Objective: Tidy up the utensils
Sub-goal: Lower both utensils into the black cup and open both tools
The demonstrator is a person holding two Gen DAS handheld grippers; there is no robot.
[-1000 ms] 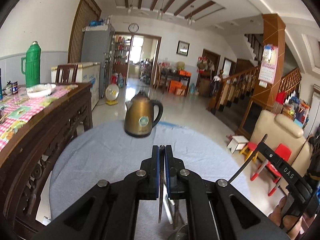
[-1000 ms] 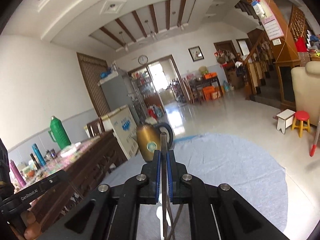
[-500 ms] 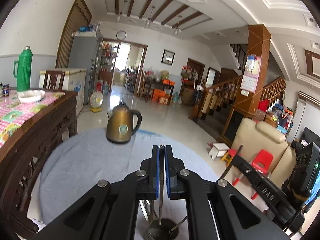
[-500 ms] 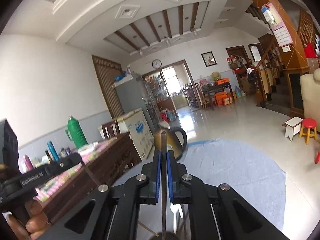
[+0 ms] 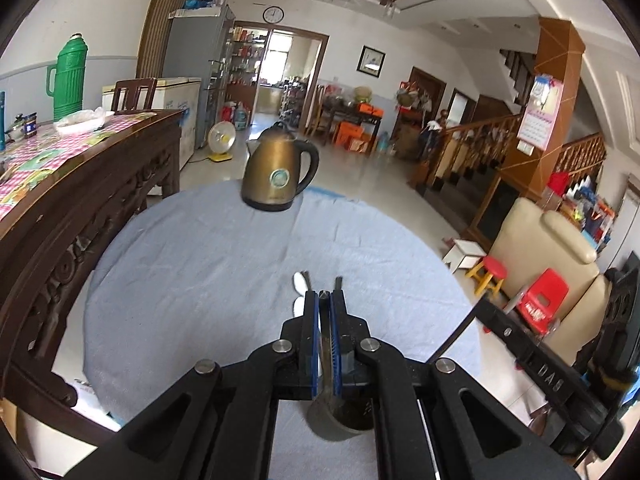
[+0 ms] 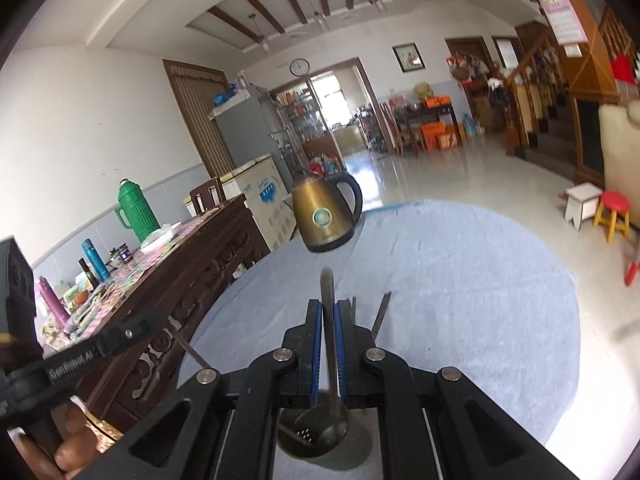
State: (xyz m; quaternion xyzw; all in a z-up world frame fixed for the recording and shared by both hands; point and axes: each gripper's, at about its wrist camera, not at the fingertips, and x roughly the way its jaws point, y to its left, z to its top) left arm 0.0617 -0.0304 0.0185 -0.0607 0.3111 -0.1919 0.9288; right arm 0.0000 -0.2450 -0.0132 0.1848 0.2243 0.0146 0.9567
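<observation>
The left tongs [image 5: 325, 295] point forward and somewhat downward over the table [image 5: 192, 264], their blue-lined jaws drawn nearly together on the thin handle of a utensil [image 5: 327, 344] that runs down between them. The right tongs [image 6: 328, 305] sit the same way, tilted down toward the table, jaws clamped on another utensil's handle [image 6: 327, 300] standing between the pads. In the left view the right tongs' black body [image 5: 552, 376] shows at the lower right. In the right view a hand [image 6: 60, 444] grips the left tongs' handle at the lower left, fingers curled around it.
</observation>
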